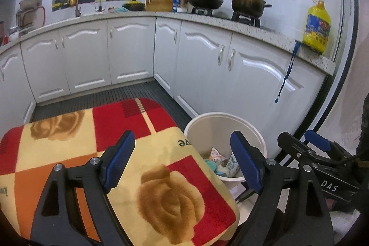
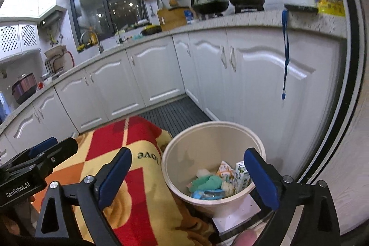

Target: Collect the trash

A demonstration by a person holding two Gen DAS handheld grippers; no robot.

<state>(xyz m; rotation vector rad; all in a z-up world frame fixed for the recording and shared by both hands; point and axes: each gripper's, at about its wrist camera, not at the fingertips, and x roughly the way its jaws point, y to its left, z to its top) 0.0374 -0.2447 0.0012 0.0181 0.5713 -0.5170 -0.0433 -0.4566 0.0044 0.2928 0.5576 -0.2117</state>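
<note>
Trash [image 2: 214, 183] lies in bin [image 2: 184, 153], below right gripper [image 2: 189, 181]; both grippers' fingers wide apart, empty.

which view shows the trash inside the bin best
The right wrist view: it looks down into the white bin, showing the milk carton, green wad and wrappers. In the left wrist view the blanket and a tong finger hide most of the trash.
</note>
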